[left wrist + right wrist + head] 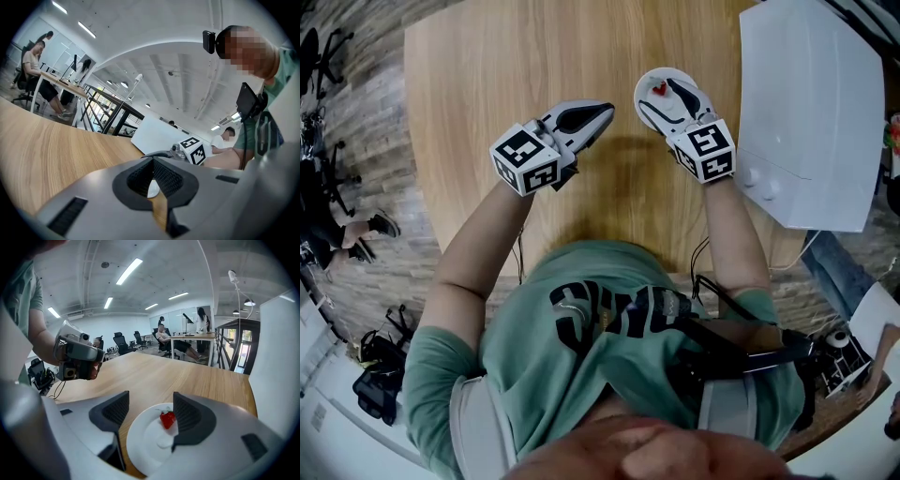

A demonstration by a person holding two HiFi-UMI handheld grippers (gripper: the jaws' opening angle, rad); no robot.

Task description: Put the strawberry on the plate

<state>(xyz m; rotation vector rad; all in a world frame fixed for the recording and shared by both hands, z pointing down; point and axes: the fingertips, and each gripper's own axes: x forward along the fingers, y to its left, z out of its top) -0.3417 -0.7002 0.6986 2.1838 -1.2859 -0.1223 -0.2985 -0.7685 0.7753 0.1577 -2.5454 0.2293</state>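
Between the spread jaws of the right gripper [150, 408], the strawberry [167, 419] lies on the white plate [140, 446], close beside the right-hand pad and well apart from the left-hand one, so neither jaw pinches it. Below this gripper the plate rests on the wooden table [154, 371], and its rim runs out past both jaws. From the head view the right gripper [670, 98] hangs over the plate [661, 71], with the strawberry [659, 90] showing red just beside its jaws. To its left, near but apart, the left gripper [595, 117] is held over bare table [487, 94]; its own view shows the ribbed pads of the left gripper [152, 176] pressed together with nothing between them. To the right of the right gripper stands a large white box [806, 103], near the plate.
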